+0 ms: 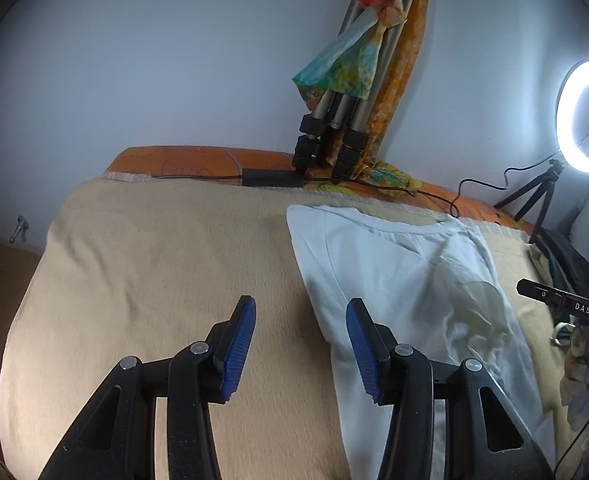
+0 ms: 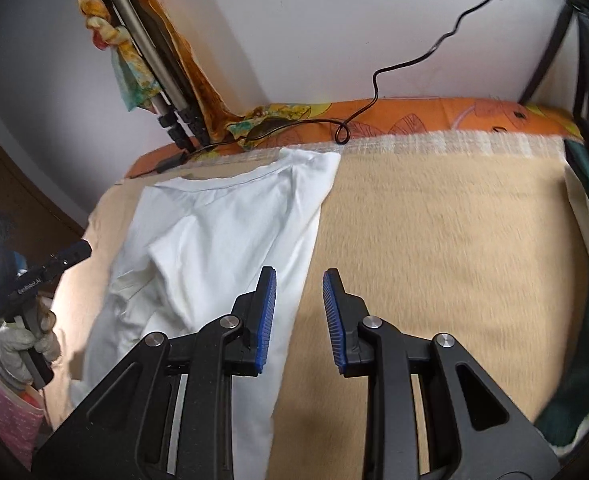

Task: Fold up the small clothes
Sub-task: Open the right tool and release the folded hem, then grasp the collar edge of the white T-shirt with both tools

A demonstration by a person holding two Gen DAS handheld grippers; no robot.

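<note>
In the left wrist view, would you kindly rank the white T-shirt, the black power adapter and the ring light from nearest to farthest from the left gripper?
1. White T-shirt, just right of the left gripper.
2. Black power adapter, at the blanket's far edge.
3. Ring light, far right beside the wall.

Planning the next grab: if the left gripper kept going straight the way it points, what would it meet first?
Probably the left edge of the white shirt, which lies on the beige blanket. The open left gripper straddles that edge, though depth is unclear.
</note>
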